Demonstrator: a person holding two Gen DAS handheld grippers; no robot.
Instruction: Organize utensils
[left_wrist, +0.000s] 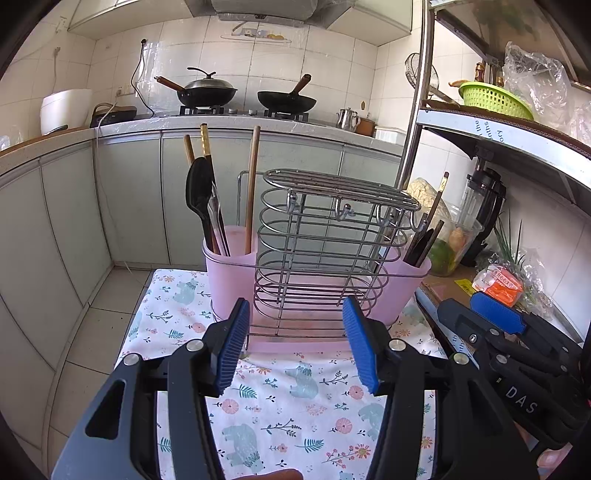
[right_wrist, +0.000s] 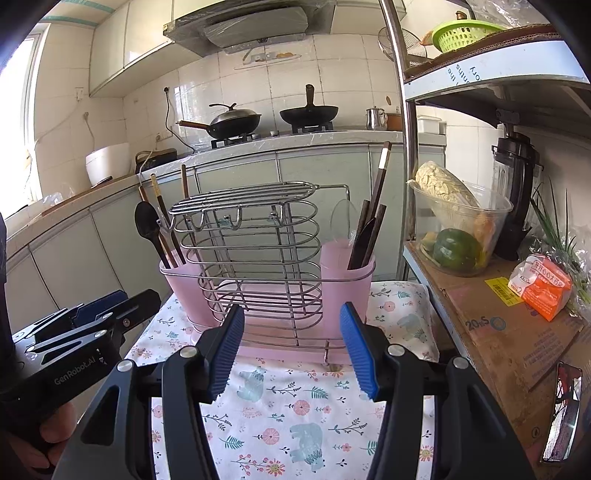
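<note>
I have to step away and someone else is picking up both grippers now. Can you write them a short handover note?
Left gripper: open, empty, in front of the rack.
Right gripper: open, empty, beside it.
The wire utensil rack stands on the floral cloth with a pink cup at each end.
Left pink cup: black spoon, chopsticks and other utensils.
Right pink cup: dark chopsticks and a dark utensil.
Done: no loose utensils show on the cloth.
Left: possibly sorting between the cups; cannot tell more from these views.
</note>
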